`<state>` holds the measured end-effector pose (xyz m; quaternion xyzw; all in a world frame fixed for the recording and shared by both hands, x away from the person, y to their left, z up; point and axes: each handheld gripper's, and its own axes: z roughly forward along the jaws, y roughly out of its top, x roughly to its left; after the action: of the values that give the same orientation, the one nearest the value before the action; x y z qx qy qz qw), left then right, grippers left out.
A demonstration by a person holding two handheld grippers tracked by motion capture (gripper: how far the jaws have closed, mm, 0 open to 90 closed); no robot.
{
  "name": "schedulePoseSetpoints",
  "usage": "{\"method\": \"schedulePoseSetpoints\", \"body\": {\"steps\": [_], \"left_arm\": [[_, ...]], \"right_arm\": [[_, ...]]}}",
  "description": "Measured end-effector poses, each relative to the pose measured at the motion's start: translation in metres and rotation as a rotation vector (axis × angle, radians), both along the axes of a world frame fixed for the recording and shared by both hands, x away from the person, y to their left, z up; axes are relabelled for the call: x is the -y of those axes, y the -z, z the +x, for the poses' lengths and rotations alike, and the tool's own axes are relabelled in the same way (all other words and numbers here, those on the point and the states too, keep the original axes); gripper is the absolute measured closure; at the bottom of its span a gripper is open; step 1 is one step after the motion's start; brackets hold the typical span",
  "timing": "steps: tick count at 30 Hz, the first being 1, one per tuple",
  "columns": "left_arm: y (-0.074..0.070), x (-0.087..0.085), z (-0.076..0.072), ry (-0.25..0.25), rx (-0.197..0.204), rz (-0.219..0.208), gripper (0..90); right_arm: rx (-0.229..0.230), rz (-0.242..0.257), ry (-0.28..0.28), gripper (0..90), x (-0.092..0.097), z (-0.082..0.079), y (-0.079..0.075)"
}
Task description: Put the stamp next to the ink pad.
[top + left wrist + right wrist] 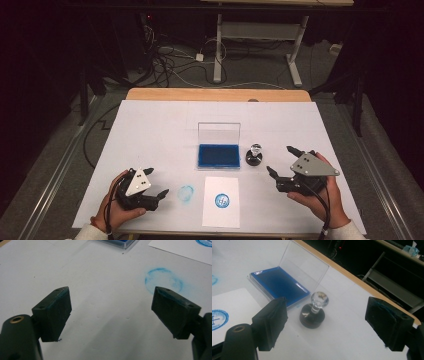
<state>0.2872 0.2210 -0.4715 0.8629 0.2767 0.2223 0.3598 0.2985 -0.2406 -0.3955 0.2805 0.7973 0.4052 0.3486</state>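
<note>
Stamping looks done: the paper (221,201) bears a blue print, and the stamp (255,154) stands on the table beside the open ink pad (218,155); both hand-held grippers, left (157,186) and right (280,161), released, empty

I am finding no words, brands or numbers that can be read anywhere. The sheet of paper (221,201) in front of me is showing 1 sign: a round blue stamp print (222,201) with a small cross-like figure inside its ring, too blurred for me to make out further, in the right gripper view too (217,319).
</note>
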Motion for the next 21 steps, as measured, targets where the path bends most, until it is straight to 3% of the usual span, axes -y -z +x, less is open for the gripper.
{"method": "schedulePoseSetpoints", "body": {"steps": [7, 21], "left_arm": [[0.000, 0.001, 0.000, 0.001, -0.002, 0.003, 16.2], [0.001, 0.001, 0.001, -0.003, -0.005, 0.003, 16.2]], "right_arm": [[-0.002, -0.027, 0.028, 17.7, 0.014, -0.006, 0.014], [-0.020, -0.009, 0.047, 17.6, 0.039, -0.017, 0.042]]}}
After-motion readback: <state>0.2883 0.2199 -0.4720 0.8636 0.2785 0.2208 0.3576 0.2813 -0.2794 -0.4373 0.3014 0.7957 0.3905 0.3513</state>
